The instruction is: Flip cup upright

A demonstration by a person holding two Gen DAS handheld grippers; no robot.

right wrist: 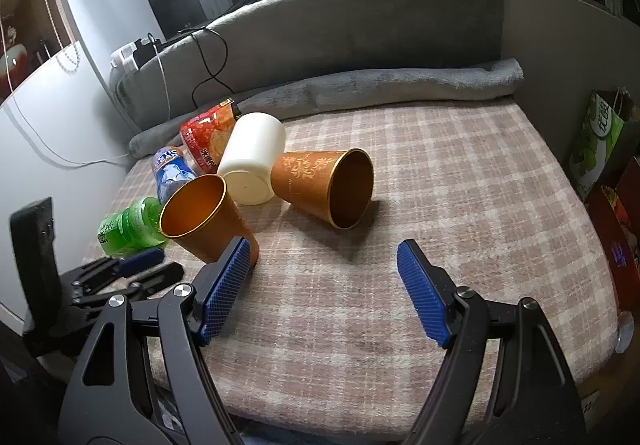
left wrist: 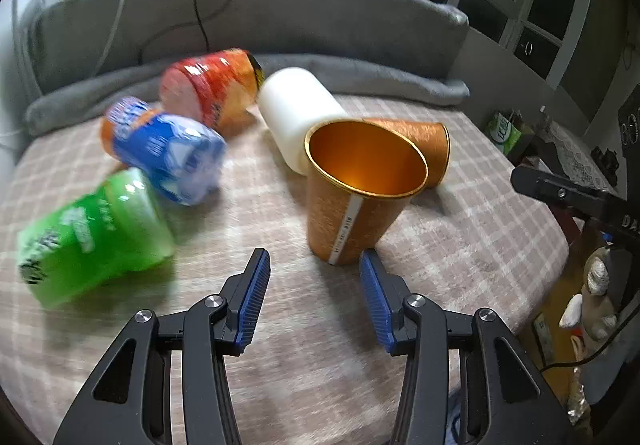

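Note:
An orange cup (left wrist: 352,205) stands mouth-up on the checked bedcover (left wrist: 460,229), just beyond my left gripper (left wrist: 314,260). That gripper is open and holds nothing; its right fingertip (left wrist: 370,265) sits right beside the cup's base. A second orange cup (right wrist: 320,185) lies on its side, its mouth facing my right gripper (right wrist: 322,249), which is open, empty and short of it. The standing cup (right wrist: 208,217) shows beside the right gripper's left finger (right wrist: 228,277). A white cup (right wrist: 252,161) lies on its side behind both.
Red (left wrist: 212,85), blue (left wrist: 168,153) and green (left wrist: 92,237) bottles lie at the left. A rolled grey blanket (right wrist: 380,89) and padded headboard (right wrist: 360,21) with cables close the back. The bed edge drops at the right, near a green bag (right wrist: 600,133).

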